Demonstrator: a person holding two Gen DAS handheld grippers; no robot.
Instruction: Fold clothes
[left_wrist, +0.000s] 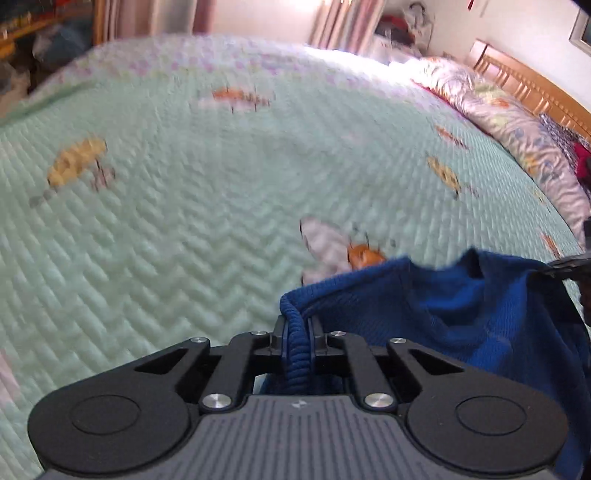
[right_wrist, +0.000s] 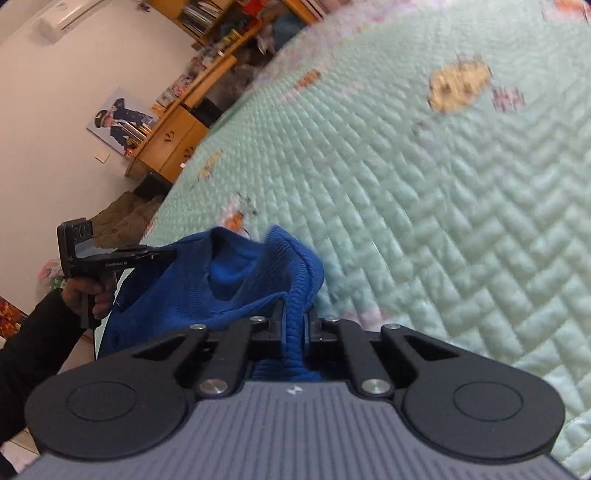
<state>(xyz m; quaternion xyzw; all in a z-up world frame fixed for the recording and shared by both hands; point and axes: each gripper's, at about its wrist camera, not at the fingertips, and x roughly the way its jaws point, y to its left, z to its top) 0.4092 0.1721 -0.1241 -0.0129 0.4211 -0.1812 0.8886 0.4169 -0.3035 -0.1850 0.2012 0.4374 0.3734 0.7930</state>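
Blue sweater (left_wrist: 461, 314) clamped by both tongs (left_wrist: 297, 332) (right_wrist: 293, 321) above green quilt (left_wrist: 184, 221)

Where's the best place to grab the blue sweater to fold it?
By its thick ribbed edge, from the near side. The left gripper and right gripper each pinch the blue sweater there already; the ribbing is bunched and firm, easy to clamp.

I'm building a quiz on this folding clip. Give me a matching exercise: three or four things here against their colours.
Things:
1. knit garment
2. bedspread
3. headboard
4. sleeve

Colours:
A. black
B. pale green
C. royal blue
D. light wood

Pairs: 1-C, 2-B, 3-D, 4-A
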